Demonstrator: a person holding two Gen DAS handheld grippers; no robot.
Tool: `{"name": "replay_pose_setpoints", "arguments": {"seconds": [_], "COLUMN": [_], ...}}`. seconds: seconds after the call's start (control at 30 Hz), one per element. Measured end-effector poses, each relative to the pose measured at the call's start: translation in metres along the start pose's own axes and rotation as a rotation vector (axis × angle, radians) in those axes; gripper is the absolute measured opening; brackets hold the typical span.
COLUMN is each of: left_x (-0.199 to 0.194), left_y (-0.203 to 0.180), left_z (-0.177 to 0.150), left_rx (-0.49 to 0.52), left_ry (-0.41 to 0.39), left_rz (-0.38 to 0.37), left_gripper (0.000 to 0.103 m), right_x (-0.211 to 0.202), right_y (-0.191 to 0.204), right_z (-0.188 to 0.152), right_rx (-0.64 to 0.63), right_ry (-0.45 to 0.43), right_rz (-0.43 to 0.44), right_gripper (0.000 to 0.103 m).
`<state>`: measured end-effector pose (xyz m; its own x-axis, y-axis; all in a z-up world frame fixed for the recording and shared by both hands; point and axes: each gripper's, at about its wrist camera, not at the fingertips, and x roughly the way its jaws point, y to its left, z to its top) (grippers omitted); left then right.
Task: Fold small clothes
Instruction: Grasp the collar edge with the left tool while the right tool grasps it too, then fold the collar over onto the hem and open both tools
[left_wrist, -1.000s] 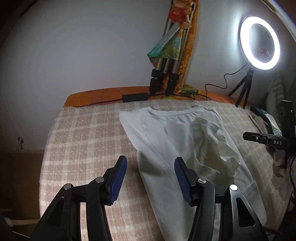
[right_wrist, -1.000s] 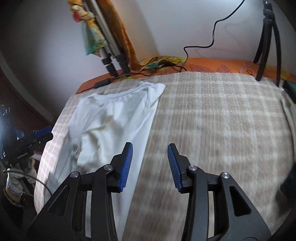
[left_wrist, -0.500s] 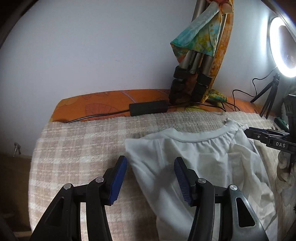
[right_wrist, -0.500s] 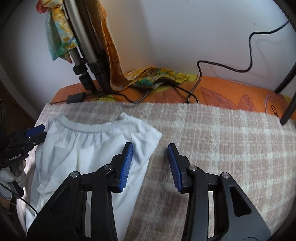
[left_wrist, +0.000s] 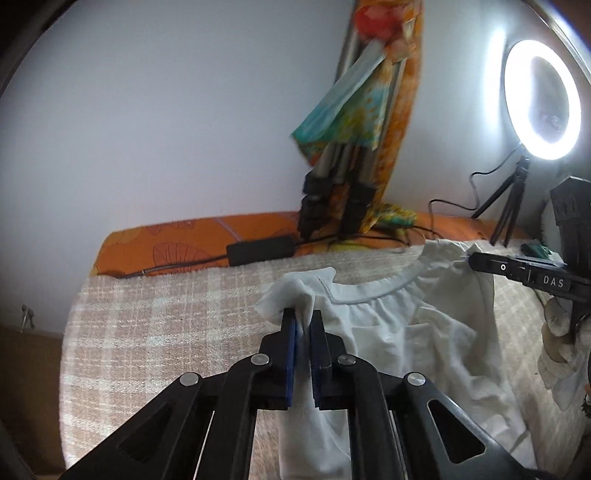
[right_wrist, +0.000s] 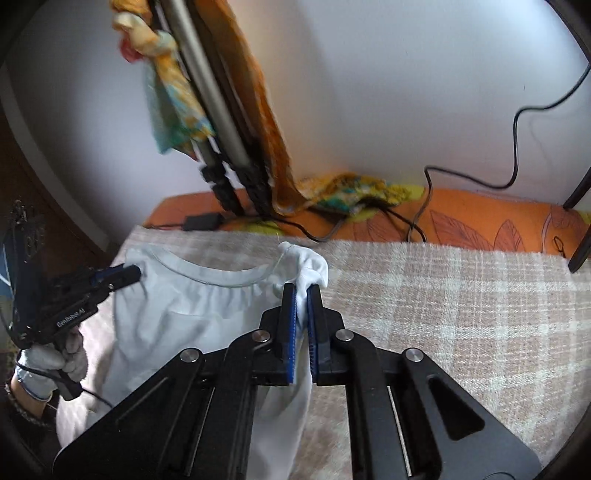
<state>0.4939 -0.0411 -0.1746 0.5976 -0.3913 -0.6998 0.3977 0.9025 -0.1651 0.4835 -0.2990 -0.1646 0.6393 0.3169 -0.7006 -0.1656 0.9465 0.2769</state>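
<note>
**Both corners of the white garment pinched**

The left hand-held gripper (left_wrist: 303, 325) is clamped on the near left corner of the white garment (left_wrist: 399, 332), cloth bunched between its blue pads. The right hand-held gripper (right_wrist: 301, 295) is clamped on the opposite corner, fabric puffing up above its tips. The garment lies across the checked beige blanket (right_wrist: 443, 302) in the centre of both frames, its gathered neckline facing the wall. A lit ring light (left_wrist: 541, 99) glows at upper right of the left view. A gloved hand (right_wrist: 48, 362) holds the other gripper at lower left of the right view.
</note>
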Motion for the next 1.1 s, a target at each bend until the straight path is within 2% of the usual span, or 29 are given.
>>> {"name": "replay_pose_setpoints", "arguments": {"seconds": [0.17, 0.37, 0.6, 0.8, 0.97, 1.1], "left_x": [-0.047, -0.106, -0.17, -0.191, -0.195, -0.206], "left_y": [-0.018, -0.042, -0.063, -0.078, -0.086, -0.088], "left_z": [-0.006, -0.026, -0.088, -0.149, -0.186, -0.209], "left_rx": [0.065, 0.139, 0.168, 0.158, 0.167, 0.178], "left_ry": [-0.063, -0.094, -0.096, -0.066, -0.034, -0.019], "left_rz": [0.007, 0.038, 0.073, 0.087, 0.109, 0.108], "left_gripper": [0.003, 0.003, 0.004, 0.004, 0.005, 0.013], "right_x": [-0.043, -0.098, -0.16, -0.182, -0.183, -0.194], "right_y": [0.021, 0.045, 0.068, 0.08, 0.083, 0.091], "right_z": [-0.005, -0.025, -0.084, -0.151, -0.193, -0.22], "right_rx": [-0.03, -0.048, -0.094, -0.134, -0.156, -0.219], "right_ry": [-0.053, -0.082, -0.068, -0.036, -0.012, -0.02], "right_rz": [0.04, 0.068, 0.074, 0.068, 0.038, -0.018], "right_gripper": [0.006, 0.006, 0.006, 0.006, 0.006, 0.006]}}
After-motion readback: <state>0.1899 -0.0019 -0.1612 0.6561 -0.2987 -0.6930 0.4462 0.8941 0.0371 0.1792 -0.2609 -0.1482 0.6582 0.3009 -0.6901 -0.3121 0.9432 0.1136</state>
